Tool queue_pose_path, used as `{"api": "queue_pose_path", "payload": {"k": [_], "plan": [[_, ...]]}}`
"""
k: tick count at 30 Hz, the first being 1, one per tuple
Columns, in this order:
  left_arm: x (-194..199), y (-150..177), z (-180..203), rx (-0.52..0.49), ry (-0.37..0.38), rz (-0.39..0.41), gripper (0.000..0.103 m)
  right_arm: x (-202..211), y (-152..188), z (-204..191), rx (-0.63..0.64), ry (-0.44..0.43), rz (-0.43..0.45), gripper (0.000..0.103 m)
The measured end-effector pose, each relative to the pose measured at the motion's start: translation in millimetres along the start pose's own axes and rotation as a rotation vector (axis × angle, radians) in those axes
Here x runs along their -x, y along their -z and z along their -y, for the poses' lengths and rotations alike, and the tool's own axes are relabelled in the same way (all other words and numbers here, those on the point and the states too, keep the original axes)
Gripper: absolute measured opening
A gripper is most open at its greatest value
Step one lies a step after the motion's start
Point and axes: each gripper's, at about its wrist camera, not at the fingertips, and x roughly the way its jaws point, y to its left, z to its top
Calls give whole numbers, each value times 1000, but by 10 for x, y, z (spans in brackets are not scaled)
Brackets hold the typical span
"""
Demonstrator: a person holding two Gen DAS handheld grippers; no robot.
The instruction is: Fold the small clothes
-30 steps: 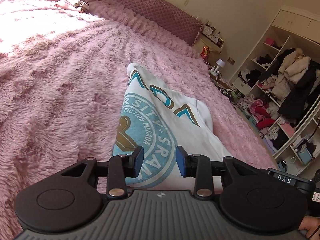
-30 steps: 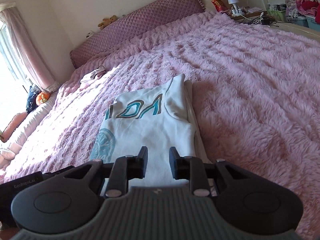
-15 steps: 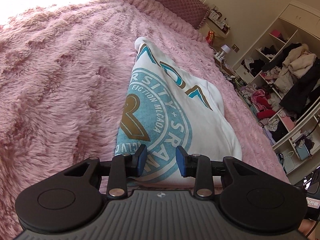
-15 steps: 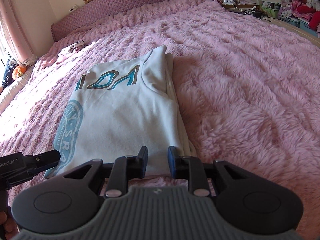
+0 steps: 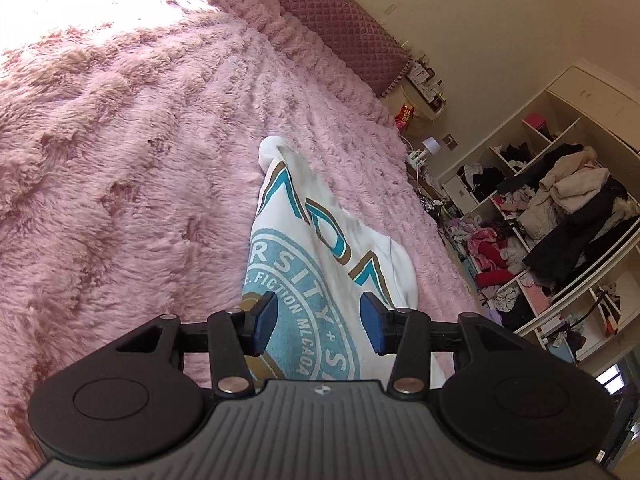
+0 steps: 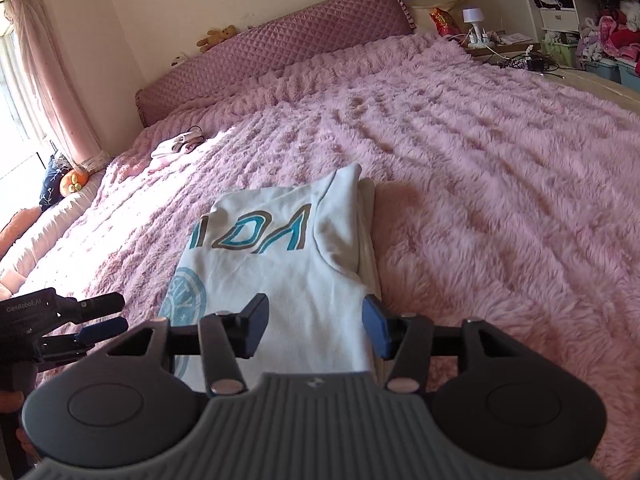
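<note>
A: Where's the white sweatshirt point(image 6: 288, 264)?

B: Folded flat on the pink fuzzy bedspread point(image 6: 480, 152), approx mid-bed. Teal round print + big teal/brown letters facing up. One side doubled over along the right edge in the right wrist view.

A: Right gripper point(image 6: 316, 330)?

B: Jaws opening, fairly wide. Nothing pinched. Near hem of the sweatshirt seen thru the gap, lying lower than the blue pads point(image 6: 376, 330), not touching them as far as can be told. Right pad roughly over the garment's folded right edge.

A: And the left gripper point(image 5: 318, 326)?

B: Same: jaws opening, gap wide, no cloth clamped. Round print showing betw. the fingers, under them. Left finger about over the garment's left edge, fuzzy cover just beyond.

A: Seen from the other cam?

B: Yes, left gripper point(image 6: 96, 322) at far left of the right wrist view, beside the sweatshirt's left edge, pointing toward it. Contact w/ cloth: cannot tell.

A: Anything else on the bed?

B: Small pale bundle of clothes point(image 6: 178, 146) far off near the quilted headboard point(image 6: 280, 40), well apart from the sweatshirt.
</note>
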Motion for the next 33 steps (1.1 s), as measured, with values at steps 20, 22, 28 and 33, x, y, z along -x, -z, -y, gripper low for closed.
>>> {"api": "queue_pose_path", "payload": {"k": [20, 22, 28, 33], "plan": [[-1162, -283, -1041, 427, 280, -218, 63, -1442, -302, 1083, -513, -455, -237, 73], [-1288, -319, -1023, 423, 289, -240, 64, -1587, -345, 1032, -511, -475, -250, 75], [-1584, -390, -881, 365, 278, -308, 64, -1909, -423, 823, -452, -464, -283, 77], [-1587, -361, -716, 283, 170, -285, 40, -1946, -409, 740, -376, -362, -303, 47]]}}
